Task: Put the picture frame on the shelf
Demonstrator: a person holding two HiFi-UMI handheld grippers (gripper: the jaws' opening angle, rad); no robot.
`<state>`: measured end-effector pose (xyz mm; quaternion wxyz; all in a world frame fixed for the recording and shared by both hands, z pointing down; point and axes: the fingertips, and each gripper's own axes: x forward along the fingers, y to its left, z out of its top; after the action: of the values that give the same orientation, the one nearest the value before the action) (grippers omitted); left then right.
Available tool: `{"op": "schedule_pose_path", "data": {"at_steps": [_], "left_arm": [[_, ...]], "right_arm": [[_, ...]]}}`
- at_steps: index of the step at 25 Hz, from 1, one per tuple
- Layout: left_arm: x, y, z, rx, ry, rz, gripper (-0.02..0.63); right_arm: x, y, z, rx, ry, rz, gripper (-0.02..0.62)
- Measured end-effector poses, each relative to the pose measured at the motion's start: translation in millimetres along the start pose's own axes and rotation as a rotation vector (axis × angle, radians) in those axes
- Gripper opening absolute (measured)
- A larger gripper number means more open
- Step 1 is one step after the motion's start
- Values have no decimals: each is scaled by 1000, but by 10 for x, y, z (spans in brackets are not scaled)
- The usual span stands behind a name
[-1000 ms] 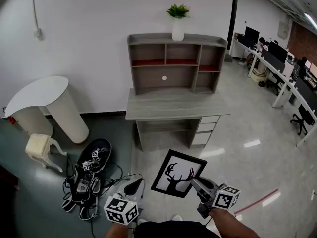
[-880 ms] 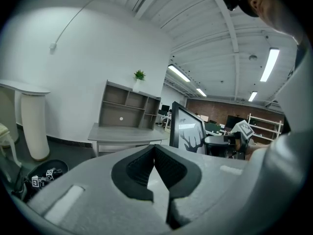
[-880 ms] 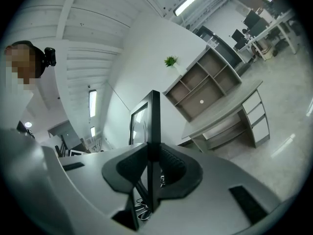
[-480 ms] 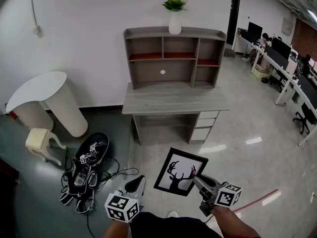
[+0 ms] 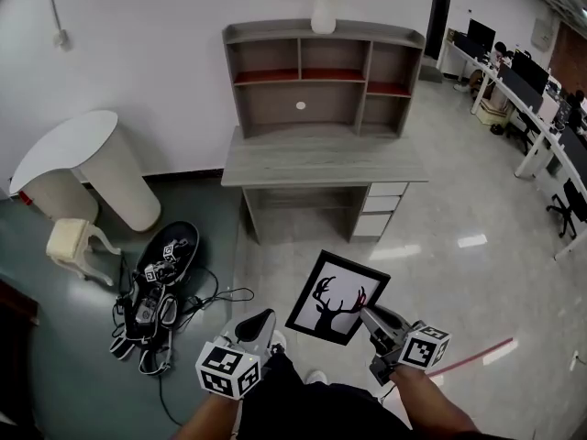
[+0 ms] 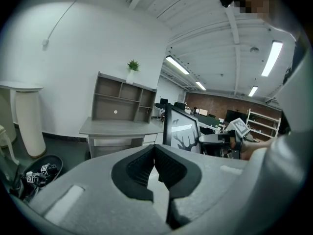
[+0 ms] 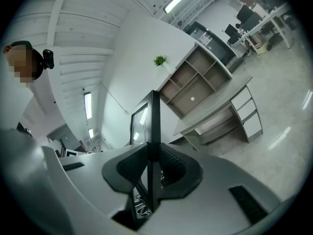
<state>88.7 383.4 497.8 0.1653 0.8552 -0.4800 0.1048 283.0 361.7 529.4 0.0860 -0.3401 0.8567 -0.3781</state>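
The picture frame (image 5: 332, 297), black-edged with a deer silhouette on white, is tilted above the floor. My right gripper (image 5: 366, 313) is shut on its lower right edge. In the right gripper view the frame (image 7: 154, 120) stands edge-on between the pads, with the gripper (image 7: 153, 153) clamped on it. My left gripper (image 5: 258, 324) is low at the left, shut and holding nothing; its pads meet (image 6: 155, 149). From there the frame (image 6: 182, 130) shows to the right. The grey desk with a shelf unit (image 5: 323, 70) stands ahead against the white wall.
A white vase with a green plant (image 5: 323, 5) tops the shelf unit. At the left are a white rounded stand (image 5: 87, 168), a cream stool (image 5: 77, 249) and a black tray with gear and cables (image 5: 158, 287). Office desks (image 5: 541, 108) run along the right.
The desk and shelf unit have drawn nearer in the head view. The frame stays in my right gripper and has shifted little. My left gripper stays shut and empty.
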Motion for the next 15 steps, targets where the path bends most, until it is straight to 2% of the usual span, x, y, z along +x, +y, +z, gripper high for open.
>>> {"op": "schedule_pose_path", "data": {"at_steps": [4, 10, 15], "left_arm": [[117, 155, 76, -1, -6, 8, 9], [379, 452, 212, -12, -15, 3, 9], [635, 784, 393, -21, -23, -7, 9]], "right_arm": [[96, -43, 49, 10, -17, 13, 83], [340, -233, 141, 20, -3, -29, 83], [728, -338, 384, 16, -4, -42, 83]]}}
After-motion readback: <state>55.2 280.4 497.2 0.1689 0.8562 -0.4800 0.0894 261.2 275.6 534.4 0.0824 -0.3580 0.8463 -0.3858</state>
